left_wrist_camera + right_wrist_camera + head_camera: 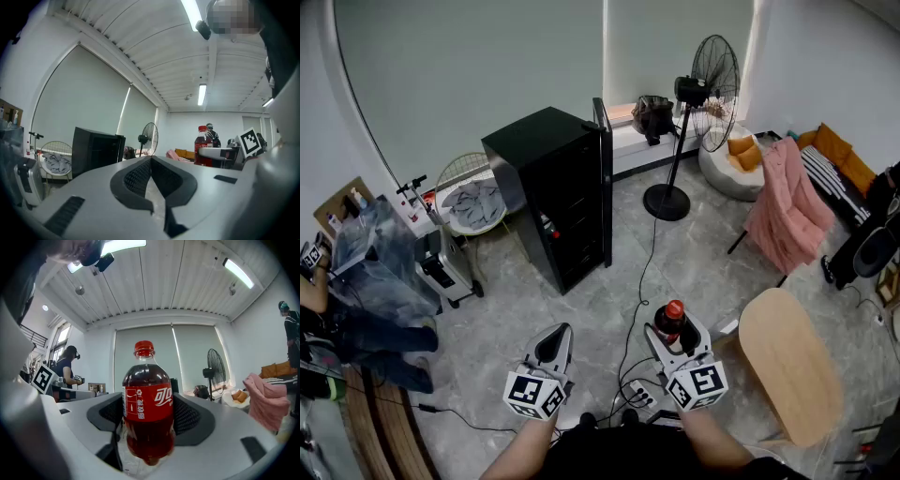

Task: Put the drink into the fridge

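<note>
Grey tiled floor [581, 309] between here and black fridge [548, 187] (door open). Grips drink [147, 399] upright in right gripper [147, 420]; holds left gripper [151, 164] pinched together, empty. Yet to carry over, shelve.

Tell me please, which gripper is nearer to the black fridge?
Left. The left gripper lies just below the fridge in the head view; the right gripper, holding the cola bottle, sits farther off to the right.
</note>
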The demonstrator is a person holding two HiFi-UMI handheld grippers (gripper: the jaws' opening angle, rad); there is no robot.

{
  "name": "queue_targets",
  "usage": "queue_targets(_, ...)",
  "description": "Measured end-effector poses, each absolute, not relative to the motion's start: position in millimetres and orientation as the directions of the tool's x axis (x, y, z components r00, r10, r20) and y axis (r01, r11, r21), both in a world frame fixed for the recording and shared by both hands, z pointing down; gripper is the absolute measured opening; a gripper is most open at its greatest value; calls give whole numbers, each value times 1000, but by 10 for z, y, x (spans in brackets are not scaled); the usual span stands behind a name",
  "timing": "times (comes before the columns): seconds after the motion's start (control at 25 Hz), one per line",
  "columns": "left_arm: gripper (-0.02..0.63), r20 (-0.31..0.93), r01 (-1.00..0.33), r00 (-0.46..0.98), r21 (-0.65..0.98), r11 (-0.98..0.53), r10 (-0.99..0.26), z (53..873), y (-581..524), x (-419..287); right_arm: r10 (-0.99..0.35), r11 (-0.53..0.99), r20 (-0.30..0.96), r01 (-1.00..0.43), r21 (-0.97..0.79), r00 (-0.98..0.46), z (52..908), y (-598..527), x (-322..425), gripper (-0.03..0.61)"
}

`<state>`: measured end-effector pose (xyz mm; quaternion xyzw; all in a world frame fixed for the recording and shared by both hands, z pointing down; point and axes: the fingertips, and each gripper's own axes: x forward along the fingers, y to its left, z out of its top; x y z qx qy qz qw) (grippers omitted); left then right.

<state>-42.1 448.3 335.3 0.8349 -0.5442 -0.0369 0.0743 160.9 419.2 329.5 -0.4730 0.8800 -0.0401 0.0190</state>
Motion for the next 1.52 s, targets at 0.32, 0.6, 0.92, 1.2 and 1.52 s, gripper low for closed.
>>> queue_targets(0.32, 15, 23, -899, 412, 173, -402, -911, 3394, 4479, -390, -826, 562, -3, -824, -76, -563, 3271, 4182, 1574, 304)
queue_targets(0.6, 15, 42, -914, 395, 121, -388, -918, 3451, 4509, -369, -828, 558, -12, -822, -111, -560, 3252, 4196, 1630, 304)
queue_targets(0.92, 15, 15, -934, 350, 83, -348, -937, 3338, 4531, -390, -821, 567, -14, -813, -130, -570, 3282, 4183, 1632, 304)
queue_targets(1.2, 15, 12, -939, 333, 90, -331, -943, 3280, 4517, -322, -814, 578, -25, -804, -140, -581, 3244, 4151, 1743, 304)
queue_targets(1.52, 15, 34, -941, 326, 111, -321, -945, 3269, 4453, -181, -804, 589, -25, -790, -168, -594, 3253, 4055, 1938, 304)
